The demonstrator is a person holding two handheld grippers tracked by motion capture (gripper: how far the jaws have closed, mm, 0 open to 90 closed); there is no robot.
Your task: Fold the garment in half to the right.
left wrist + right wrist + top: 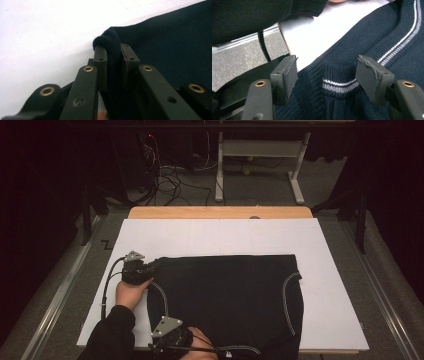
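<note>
- White board (220,237) covers the wooden table, with dark floor, cables and a second table's legs beyond at twelve o'clock.
- A dark navy knit sweater (230,300) with thin white stripes lies flat on the board, filling the area from the centre toward five o'clock in the high view.
- Left gripper (113,50), at nine o'clock of the garment, is clamped on a bunched fold of the sweater's corner; the knit fills the gap between its pads.
- Right gripper (327,71), at six o'clock by the near edge, has its jaws partly apart, straddling a ribbed, striped cuff or hem (339,83) without pressing it.
- Judged step: taking a second hold before lifting or folding.
- To do it well, I would lower the right jaws so both layers of the ribbing sit deep between the pads, then close fully.
- Keep the left grip steady and the cloth taut between both holds, so the edge lifts evenly and does not slip.
</note>
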